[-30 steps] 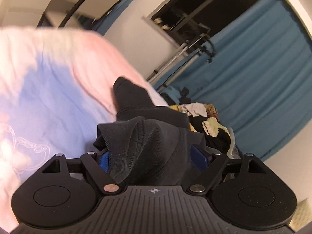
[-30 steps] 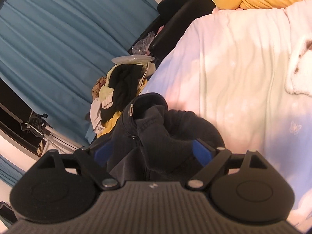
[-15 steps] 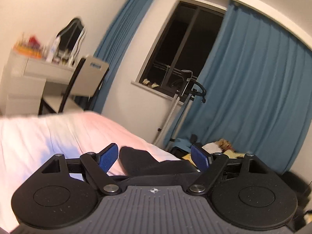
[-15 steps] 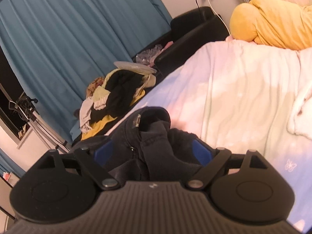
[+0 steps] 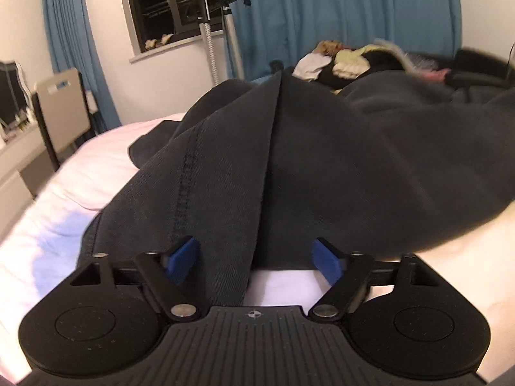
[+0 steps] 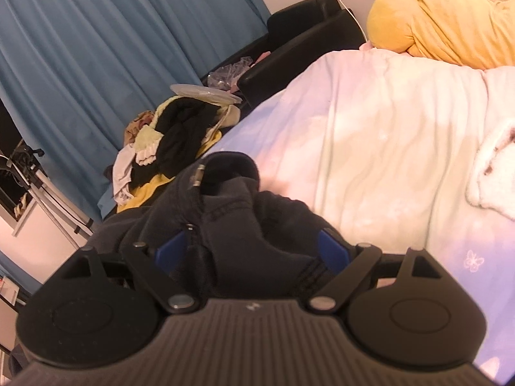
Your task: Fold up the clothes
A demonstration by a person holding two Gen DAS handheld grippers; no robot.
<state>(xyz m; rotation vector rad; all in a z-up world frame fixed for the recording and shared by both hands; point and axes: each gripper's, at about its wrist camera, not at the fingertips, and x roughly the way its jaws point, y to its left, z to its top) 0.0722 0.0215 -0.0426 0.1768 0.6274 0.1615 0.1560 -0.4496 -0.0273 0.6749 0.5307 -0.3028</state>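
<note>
A bedroom with blue curtains point(image 5: 338, 16) holds a bed point(image 6: 386, 135) under a pastel cover, and on this cover, near its edge, lies the task's thing, a dark garment point(image 5: 289, 160). In the left wrist view it spreads wide and loose, with one long seam running up the middle and a sleeve or end trailing to the left; in the right wrist view it is bunched into thick lumps with a zipper pull on top. The left gripper point(image 5: 256, 259) has its jaws wide apart, with a strip of cloth passing between the blue pads point(image 5: 180, 259) but not pinched. The right gripper point(image 6: 252, 252) also shows its pads spread, with a heap of cloth filling the gap; I cannot tell whether it presses this cloth or only lies around it. As I judge, the folding is at an early stage: no flat, neat fold is visible, and the garment must first be spread and smoothed. Beyond the bed edge lies a pile of clothes point(image 6: 170, 148), probably waiting for their turn. A yellow cushion point(image 6: 444, 19) and a white fluffy item point(image 6: 495, 173) rest on the bed, well apart from the garment, so they do not hinder. A chair point(image 5: 61, 103) stands by the wall.
</note>
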